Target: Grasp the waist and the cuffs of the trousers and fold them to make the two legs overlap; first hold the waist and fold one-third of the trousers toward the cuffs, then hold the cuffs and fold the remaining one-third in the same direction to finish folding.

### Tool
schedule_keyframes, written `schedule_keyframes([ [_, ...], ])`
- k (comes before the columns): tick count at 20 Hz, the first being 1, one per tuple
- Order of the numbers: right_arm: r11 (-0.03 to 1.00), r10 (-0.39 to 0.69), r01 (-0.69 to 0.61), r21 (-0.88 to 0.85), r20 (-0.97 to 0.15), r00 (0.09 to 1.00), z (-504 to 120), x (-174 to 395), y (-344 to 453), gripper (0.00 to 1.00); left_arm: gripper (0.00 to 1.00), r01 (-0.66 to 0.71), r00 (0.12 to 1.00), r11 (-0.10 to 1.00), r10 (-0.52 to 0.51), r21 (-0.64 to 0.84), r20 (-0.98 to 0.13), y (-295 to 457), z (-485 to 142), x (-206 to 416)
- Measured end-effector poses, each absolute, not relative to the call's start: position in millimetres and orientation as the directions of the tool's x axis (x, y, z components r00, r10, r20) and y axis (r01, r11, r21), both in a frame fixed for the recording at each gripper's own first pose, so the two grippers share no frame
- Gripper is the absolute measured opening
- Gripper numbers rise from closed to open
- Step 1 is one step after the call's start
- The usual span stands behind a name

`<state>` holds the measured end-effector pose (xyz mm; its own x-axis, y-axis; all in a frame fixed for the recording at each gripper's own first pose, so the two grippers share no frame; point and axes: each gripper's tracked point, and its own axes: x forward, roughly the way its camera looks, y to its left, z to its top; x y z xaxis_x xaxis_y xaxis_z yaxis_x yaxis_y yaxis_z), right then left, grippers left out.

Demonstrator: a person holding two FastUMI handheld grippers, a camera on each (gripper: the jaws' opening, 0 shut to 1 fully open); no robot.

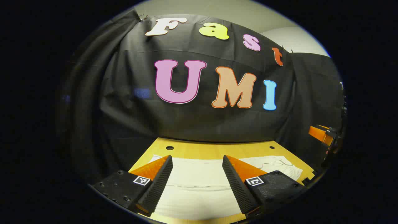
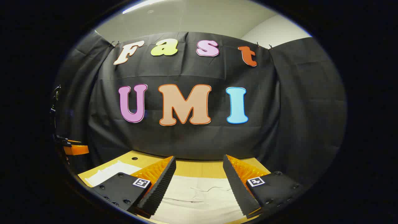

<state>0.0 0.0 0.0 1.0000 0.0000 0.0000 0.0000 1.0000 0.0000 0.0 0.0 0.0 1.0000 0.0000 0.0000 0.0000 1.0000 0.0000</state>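
Observation:
Cream-white trousers (image 1: 199,183) lie spread flat on a yellow wooden table (image 1: 214,151). In the left gripper view my left gripper (image 1: 197,160) hovers open above the cloth, nothing between its fingers. The right gripper view shows the same trousers (image 2: 199,193) below my right gripper (image 2: 199,161), which is also open and holds nothing. A wrinkled end of the trousers (image 1: 279,165) reaches toward the table's right side. The other gripper (image 1: 323,135) shows at the far right edge of the left gripper view, and at the left edge (image 2: 73,149) of the right gripper view.
The black cloth wall (image 1: 199,121) rises straight behind the table's far edge. Two small round holes (image 1: 169,147) mark the tabletop near that edge. A strip of bare wood (image 2: 199,169) lies between the trousers and the wall.

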Motion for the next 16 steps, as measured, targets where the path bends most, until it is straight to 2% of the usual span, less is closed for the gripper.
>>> schedule_keyframes([
  [16, 0.996, 0.09, -0.09, -0.01, -0.047, 0.995, -14.2, -7.8, 20.9, 0.98, 0.95, 0.006, 0.998, 1.0, -0.007, -0.006, -0.069, 8.7, -31.8, -3.7],
])
